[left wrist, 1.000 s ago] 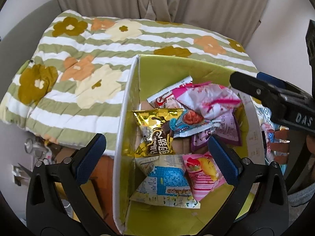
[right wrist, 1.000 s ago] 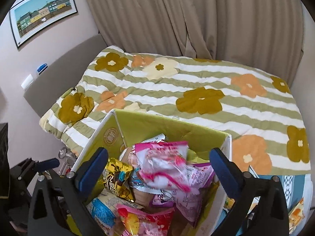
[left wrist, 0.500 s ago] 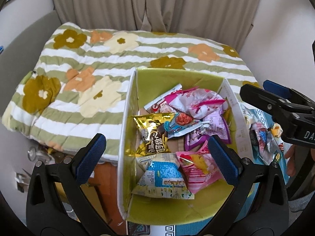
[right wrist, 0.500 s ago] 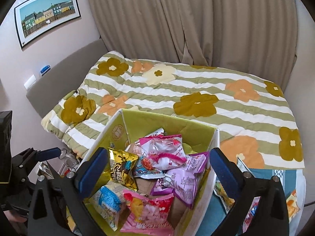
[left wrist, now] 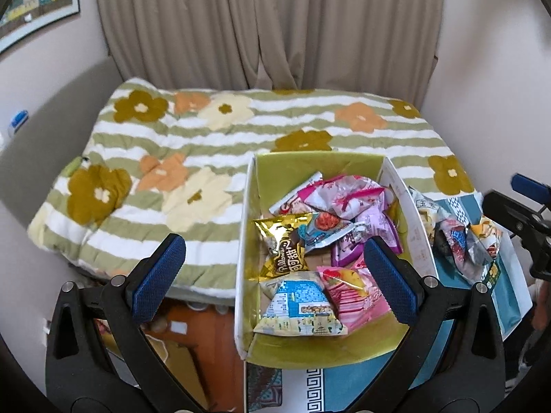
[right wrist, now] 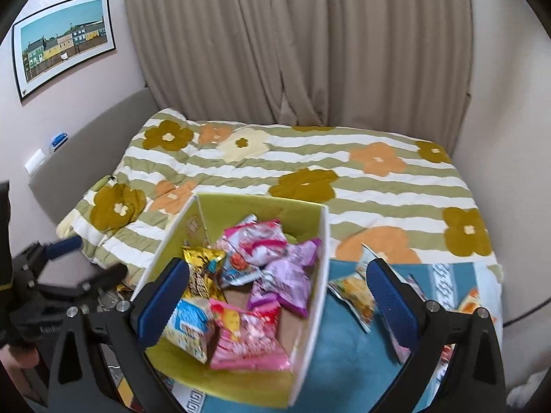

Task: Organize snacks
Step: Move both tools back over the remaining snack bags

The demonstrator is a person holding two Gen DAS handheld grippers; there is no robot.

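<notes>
Several crinkled foil and plastic snack packets lie heaped in an open cardboard box [left wrist: 399,186], white outside and lime-green inside, rectangular with thin upright walls. Contents, seen from the left wrist view: one gold foil packet [left wrist: 284,246] with dark lettering, glossy and creased, against the left wall; one blue-and-cream pillow packet [left wrist: 299,308] at the near end; one pink striped packet [left wrist: 354,296] just beside it, touching; one purple packet [left wrist: 370,232] and one pink-and-white puffed packet [left wrist: 341,191] toward the far end, overlapping. The box stands on a teal mat [right wrist: 341,354] with a white key-pattern border. Loose packets [left wrist: 458,237], silvery and crumpled, lie on the mat outside the box's right wall; one yellowish packet [right wrist: 351,290] lies flat just beside that wall in the right wrist view. Beyond the box is a quilted bedspread [left wrist: 193,158], soft and puffy, green-and-white striped with olive, orange and cream flowers. Pleated beige curtains [right wrist: 292,44] hang behind; a framed picture [right wrist: 63,39] of coloured houses hangs on the wall. Left gripper [left wrist: 272,277]: black frame, blue textured pads, jaws spread wide, nothing held, above the box's near left corner. Right gripper [right wrist: 279,303]: same build, jaws spread wide, empty, above the box's right wall.
</notes>
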